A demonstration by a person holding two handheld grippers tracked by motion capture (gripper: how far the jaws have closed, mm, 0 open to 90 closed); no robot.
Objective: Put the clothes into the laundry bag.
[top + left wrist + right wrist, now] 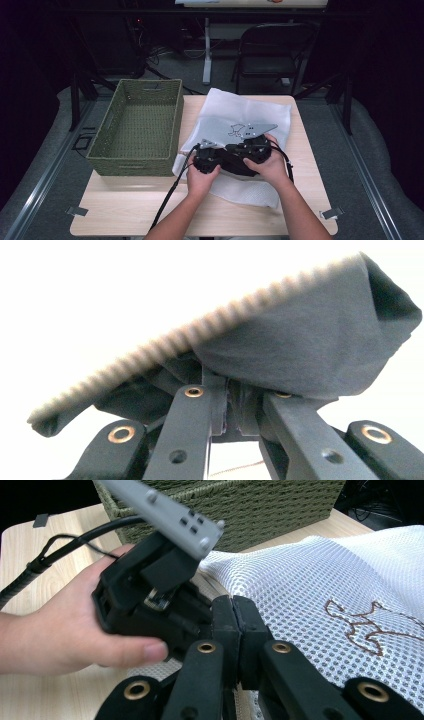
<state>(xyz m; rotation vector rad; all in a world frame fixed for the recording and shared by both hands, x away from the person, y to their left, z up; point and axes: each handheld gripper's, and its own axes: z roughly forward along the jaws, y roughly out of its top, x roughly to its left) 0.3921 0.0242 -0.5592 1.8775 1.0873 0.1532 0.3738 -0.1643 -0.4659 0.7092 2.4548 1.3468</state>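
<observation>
Over the near part of a white mesh bag, both hand-held grippers sit close together. My left gripper is shut on a dark grey cloth with a ribbed edge; the cloth drapes over the jaw tips and hides them. My right gripper is shut, pads pressed together, right beside the left gripper's black body held in a hand. I cannot tell whether any mesh is pinched between its pads. The mesh bag bears a brown embroidered figure.
A green woven basket stands on the left half of the light wooden table, touching the bag's left edge. A cable trails off the left gripper toward the table's near edge. A dark folding chair stands beyond the table.
</observation>
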